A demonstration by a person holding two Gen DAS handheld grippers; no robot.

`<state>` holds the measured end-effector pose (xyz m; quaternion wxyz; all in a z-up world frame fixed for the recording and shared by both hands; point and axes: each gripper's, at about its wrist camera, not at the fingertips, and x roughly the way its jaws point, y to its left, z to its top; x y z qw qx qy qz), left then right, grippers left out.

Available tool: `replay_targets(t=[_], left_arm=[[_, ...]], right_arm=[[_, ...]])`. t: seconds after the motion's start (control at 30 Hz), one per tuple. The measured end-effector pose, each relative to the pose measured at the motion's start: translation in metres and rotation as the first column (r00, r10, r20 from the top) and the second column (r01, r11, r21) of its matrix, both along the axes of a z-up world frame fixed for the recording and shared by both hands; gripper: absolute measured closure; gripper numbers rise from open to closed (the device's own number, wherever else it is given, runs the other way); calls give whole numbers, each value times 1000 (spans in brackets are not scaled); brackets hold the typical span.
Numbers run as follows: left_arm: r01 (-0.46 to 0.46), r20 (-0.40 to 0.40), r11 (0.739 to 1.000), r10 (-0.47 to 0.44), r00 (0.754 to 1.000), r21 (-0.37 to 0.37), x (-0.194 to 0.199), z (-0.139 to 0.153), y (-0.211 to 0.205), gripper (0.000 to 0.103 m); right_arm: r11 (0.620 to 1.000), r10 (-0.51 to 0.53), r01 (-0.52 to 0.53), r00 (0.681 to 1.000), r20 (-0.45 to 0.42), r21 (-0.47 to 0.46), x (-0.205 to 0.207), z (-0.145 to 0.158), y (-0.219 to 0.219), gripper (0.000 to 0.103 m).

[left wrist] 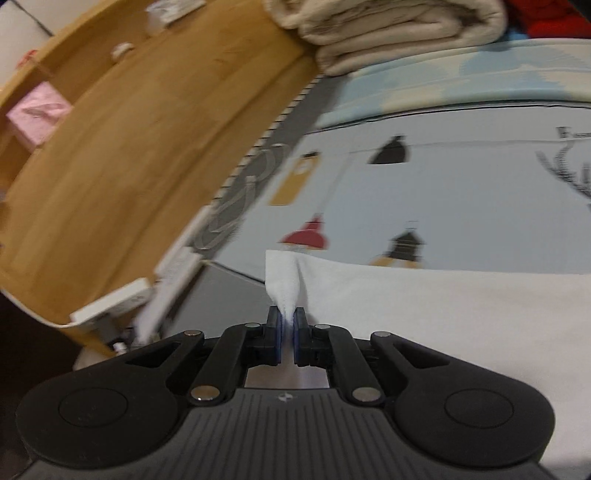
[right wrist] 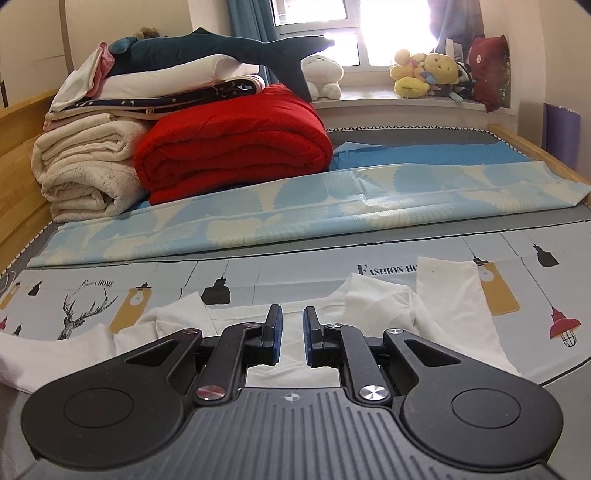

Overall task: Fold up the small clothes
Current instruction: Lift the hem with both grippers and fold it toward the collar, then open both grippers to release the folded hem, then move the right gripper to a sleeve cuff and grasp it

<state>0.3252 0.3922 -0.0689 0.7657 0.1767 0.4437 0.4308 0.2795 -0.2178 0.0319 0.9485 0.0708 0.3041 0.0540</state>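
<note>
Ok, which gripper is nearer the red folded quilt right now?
Cannot rank them. The right gripper, open over the white garment, faces the red quilt across the bed. The left gripper, shut on that garment's edge, shows only a red sliver at its frame's top corner.

Daylight pours through the window [right wrist: 354, 33] at the far end of the bed, blown out to white glare on the right wrist view, which is otherwise sharp and evenly lit. The left wrist view is dimmer and smeared by motion blur, worst on the wooden board [left wrist: 122, 177] and beige blanket [left wrist: 391, 33]. Both fisheye views bend straight lines and darken at the corners.
</note>
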Motion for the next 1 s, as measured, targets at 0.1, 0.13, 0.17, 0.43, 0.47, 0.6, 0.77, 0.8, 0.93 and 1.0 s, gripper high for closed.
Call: replay_targets(t=[0.1, 0.13, 0.17, 0.43, 0.47, 0.6, 0.77, 0.8, 0.93, 1.0], left_arm=[[-30, 3, 1000, 30, 1000, -1, 1, 0, 8, 94], [-35, -18, 999, 35, 999, -16, 5, 0, 9, 89], [-46, -44, 999, 44, 998, -29, 7, -3, 8, 83], [199, 176, 951, -160, 971, -235, 22, 38, -72, 59], [280, 216, 900, -216, 952, -335, 24, 39, -88, 59], [444, 239, 656, -382, 893, -610, 35, 18, -145, 59], [424, 44, 632, -524, 850, -649, 37, -35, -177, 52], [405, 30, 647, -509, 860, -646, 40, -31, -176, 54], [411, 127, 688, -425, 896, -598, 39, 18, -200, 56], [462, 174, 690, -447, 878, -557, 37, 46, -224, 56]], right_arm=[[1000, -19, 19, 1000, -15, 2, 1, -1, -3, 90], [1000, -23, 23, 1000, -17, 4, 1, -1, -4, 90], [1000, -27, 27, 999, -18, 4, 1, -2, -5, 90], [995, -96, 97, 995, -37, 29, 1, -3, -26, 90], [994, -104, 106, 994, -41, 35, 1, -3, -28, 90], [992, -113, 115, 993, -40, 47, -2, -1, -32, 90], [993, -115, 116, 993, -24, 32, -6, 1, -37, 90], [992, -122, 122, 992, -25, 34, -7, 1, -41, 90], [986, -156, 157, 988, -13, 60, -8, 7, -58, 90], [981, -179, 178, 984, 3, 71, -9, 11, -68, 90]])
